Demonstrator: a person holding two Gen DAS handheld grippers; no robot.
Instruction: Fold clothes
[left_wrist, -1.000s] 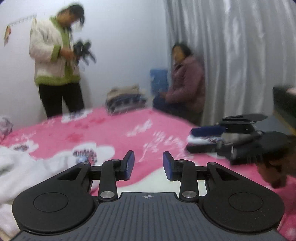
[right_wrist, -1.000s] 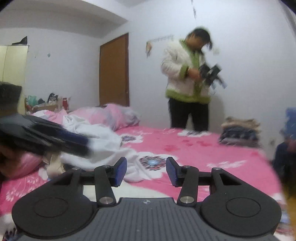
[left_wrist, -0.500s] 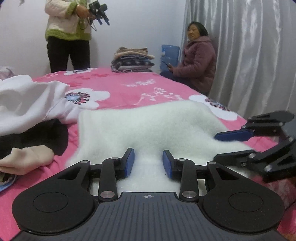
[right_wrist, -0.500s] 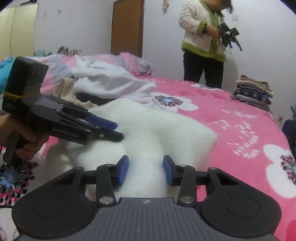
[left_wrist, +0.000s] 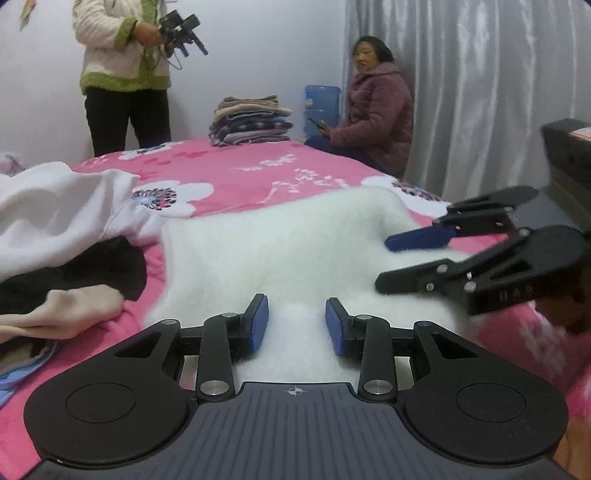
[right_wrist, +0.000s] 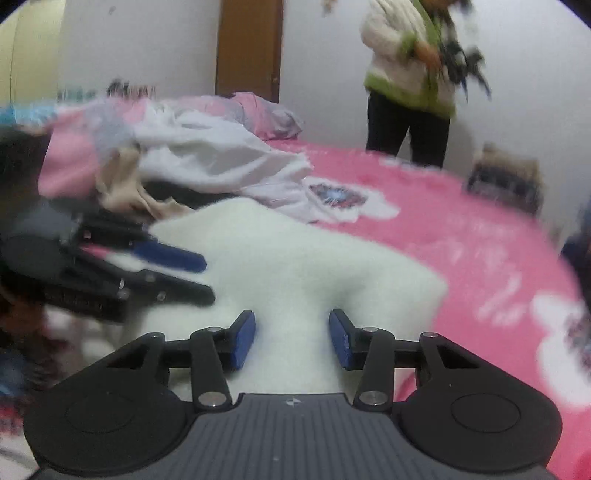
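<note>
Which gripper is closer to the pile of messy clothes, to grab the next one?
Probably the left gripper. The messy clothes lie on its outer side, while the right gripper sits across the fluffy white garment, by the bare pink bedspread.

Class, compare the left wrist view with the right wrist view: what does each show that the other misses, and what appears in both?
Only the left wrist view shows the seated person, blue water jug and grey curtain. Only the right wrist view shows the brown door and pink pillow. Both show the fluffy white garment, pink floral bedspread, folded stack and standing person.
</note>
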